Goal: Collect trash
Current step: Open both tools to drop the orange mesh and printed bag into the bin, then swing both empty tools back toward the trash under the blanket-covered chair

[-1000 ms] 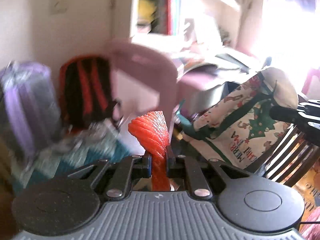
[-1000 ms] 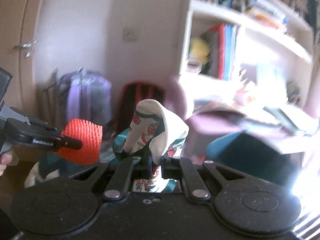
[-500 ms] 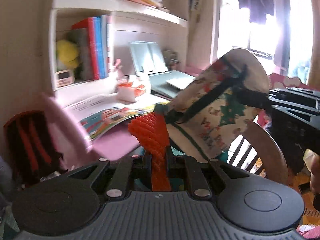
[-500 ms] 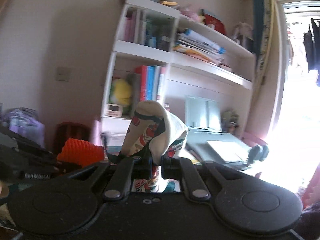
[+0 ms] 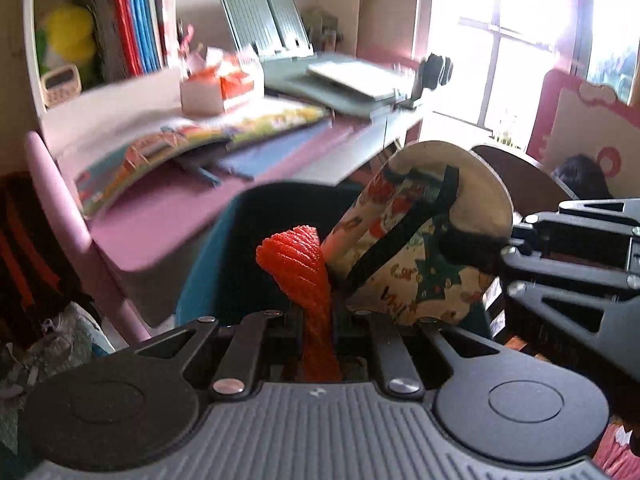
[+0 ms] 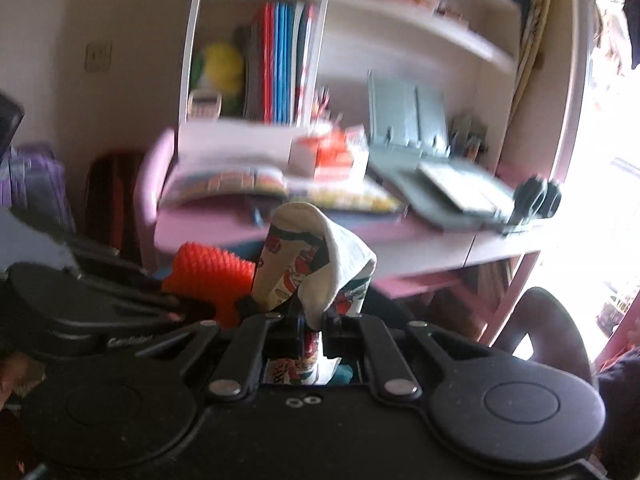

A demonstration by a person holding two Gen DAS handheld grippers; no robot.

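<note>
left hand-held gripper (image 5: 316, 312) clamped on upright ribbed orange foam wrapper (image 5: 298, 264), right hand-held gripper (image 6: 311, 322) clamped on printed white paper wrapper (image 6: 320, 256), both directly above open dark teal bin (image 5: 224, 256), left nearer, beside pink worktop (image 5: 172, 208).

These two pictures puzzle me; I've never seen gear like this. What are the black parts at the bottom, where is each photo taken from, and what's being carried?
Each photo comes from a camera on a hand-held claw; a person carries one in each hand. The black parts are the claws themselves. The left claw is shut on an orange ribbed scrap. The right claw is shut on a printed paper wrapper. Each camera also catches the other claw beside it. Ahead stands a pink desk with an open picture book, under a shelf of books. A dark blue bin sits just below the scrap.
</note>
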